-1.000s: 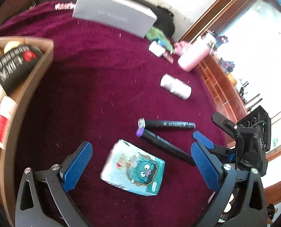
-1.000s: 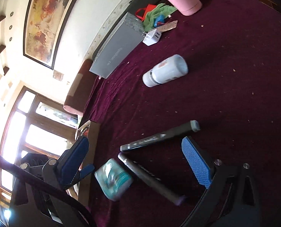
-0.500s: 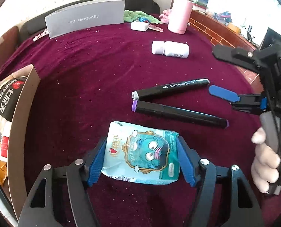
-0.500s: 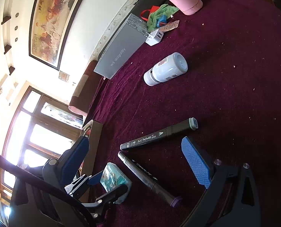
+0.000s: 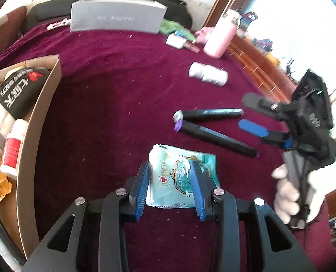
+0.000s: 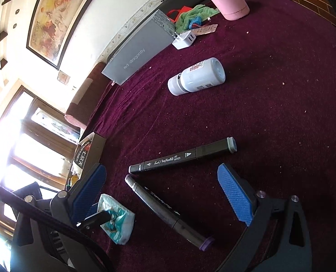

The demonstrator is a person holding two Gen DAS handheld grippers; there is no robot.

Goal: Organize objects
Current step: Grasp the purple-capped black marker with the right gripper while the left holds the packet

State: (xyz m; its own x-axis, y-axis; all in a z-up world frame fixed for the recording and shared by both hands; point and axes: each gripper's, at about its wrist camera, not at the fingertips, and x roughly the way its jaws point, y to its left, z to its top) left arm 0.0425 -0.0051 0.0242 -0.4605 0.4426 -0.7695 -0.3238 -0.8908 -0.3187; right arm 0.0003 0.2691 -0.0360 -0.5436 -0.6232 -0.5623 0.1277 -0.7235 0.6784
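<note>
A light-blue tissue pack [image 5: 174, 156] lies on the maroon cloth, also seen low in the right wrist view [image 6: 118, 224]. My left gripper [image 5: 169, 167] is closing on it, its blue pads pressing the pack's sides so that the pack bulges. Two black markers lie beyond in a V: one grey-capped [image 5: 209, 113], one purple-capped [image 5: 215, 139]. My right gripper [image 6: 163, 181] hangs open above the markers [image 6: 181, 156], touching neither. A hand holds it at the right edge of the left wrist view [image 5: 252, 113].
An open cardboard box [image 5: 43, 108] with packets and a small bottle stands at the left. A white bottle [image 5: 208, 74] lies on its side past the markers. Along the back edge sit a grey box [image 5: 115, 17], a white charger [image 5: 174, 40] and a pink bottle [image 5: 218, 40].
The left gripper's jaws went from wide open around the tissue pack to pressing on its sides, and its view rolled. The right gripper stayed over the markers.
</note>
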